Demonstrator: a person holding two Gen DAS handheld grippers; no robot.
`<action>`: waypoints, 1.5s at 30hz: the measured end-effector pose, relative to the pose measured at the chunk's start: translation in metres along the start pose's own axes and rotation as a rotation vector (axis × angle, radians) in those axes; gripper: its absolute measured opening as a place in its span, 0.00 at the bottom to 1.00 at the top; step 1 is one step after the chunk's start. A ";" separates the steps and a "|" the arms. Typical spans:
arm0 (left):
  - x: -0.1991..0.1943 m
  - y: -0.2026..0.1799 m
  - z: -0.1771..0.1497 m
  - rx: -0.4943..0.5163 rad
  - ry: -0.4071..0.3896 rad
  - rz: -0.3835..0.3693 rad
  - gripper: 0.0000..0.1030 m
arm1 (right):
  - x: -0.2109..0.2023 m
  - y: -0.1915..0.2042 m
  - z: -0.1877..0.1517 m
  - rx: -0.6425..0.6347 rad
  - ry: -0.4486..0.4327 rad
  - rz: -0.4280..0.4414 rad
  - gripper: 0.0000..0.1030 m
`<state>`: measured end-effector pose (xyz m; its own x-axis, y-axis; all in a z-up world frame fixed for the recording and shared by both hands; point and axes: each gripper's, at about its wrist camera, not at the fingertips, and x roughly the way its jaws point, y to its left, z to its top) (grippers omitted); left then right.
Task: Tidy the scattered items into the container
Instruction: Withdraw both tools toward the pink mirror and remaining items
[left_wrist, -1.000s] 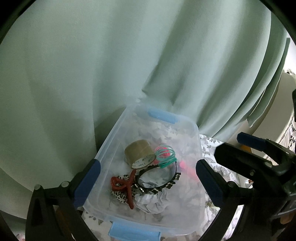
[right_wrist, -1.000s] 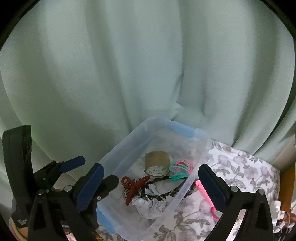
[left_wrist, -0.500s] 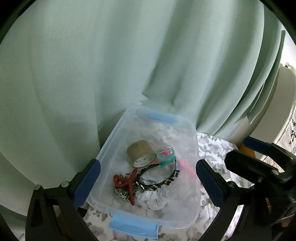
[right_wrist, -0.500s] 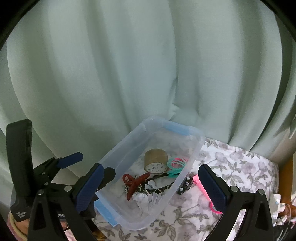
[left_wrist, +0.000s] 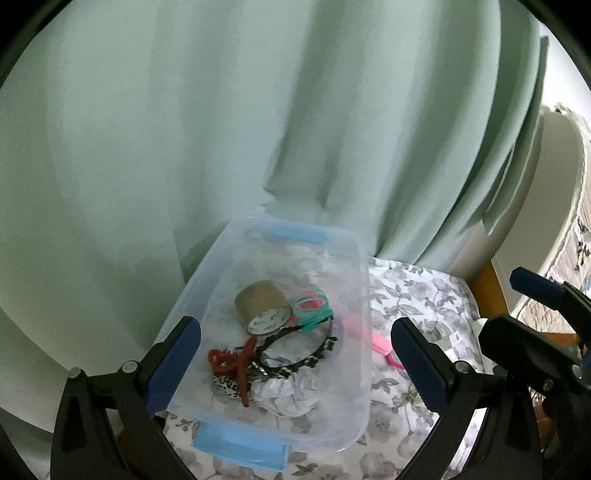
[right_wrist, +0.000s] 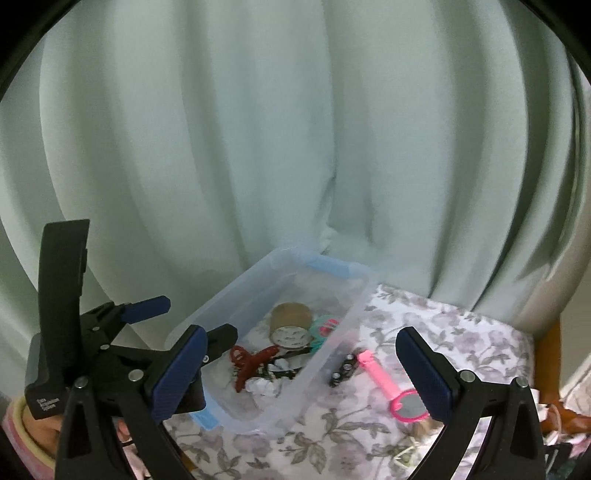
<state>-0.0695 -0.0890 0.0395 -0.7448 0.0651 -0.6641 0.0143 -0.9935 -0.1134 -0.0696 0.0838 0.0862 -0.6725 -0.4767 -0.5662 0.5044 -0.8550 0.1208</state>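
Observation:
A clear plastic bin (left_wrist: 364, 280) with blue latches stands on a floral cloth and also shows in the right wrist view (right_wrist: 225, 295). Inside lie a brown tape roll (left_wrist: 260, 304), teal and pink hair ties (left_wrist: 312, 304), a red claw clip (left_wrist: 231, 360), a black beaded headband (left_wrist: 295, 350) and crumpled white paper (left_wrist: 286, 393). A pink hand mirror (right_wrist: 388, 384) lies on the cloth right of the bin. My left gripper (left_wrist: 295, 363) is open and empty above the bin's near end. My right gripper (right_wrist: 301, 369) is open and empty above the bin's right wall.
A pale green curtain (right_wrist: 295, 147) hangs right behind the bin. The floral cloth (right_wrist: 443, 332) covers a wooden-framed seat (right_wrist: 550, 332). A small black object with studs (right_wrist: 341, 369) lies by the bin's right wall. White furniture (left_wrist: 554, 184) stands at the right.
Both grippers have pulled back and up from the bin, so it looks smaller and more cloth shows. The pink mirror has come fully into the right wrist view.

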 end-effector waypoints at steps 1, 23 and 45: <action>0.000 -0.005 0.000 0.009 0.001 -0.001 1.00 | -0.004 -0.004 -0.002 0.007 -0.004 -0.006 1.00; 0.011 -0.110 -0.007 0.218 0.052 -0.046 1.00 | -0.051 -0.092 -0.052 0.215 -0.050 -0.098 1.00; 0.040 -0.162 -0.039 0.290 0.091 -0.081 1.00 | -0.067 -0.130 -0.102 0.270 -0.118 -0.189 1.00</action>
<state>-0.0756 0.0781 0.0022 -0.6727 0.1404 -0.7264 -0.2436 -0.9691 0.0383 -0.0348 0.2475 0.0257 -0.8065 -0.3116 -0.5025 0.2140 -0.9461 0.2432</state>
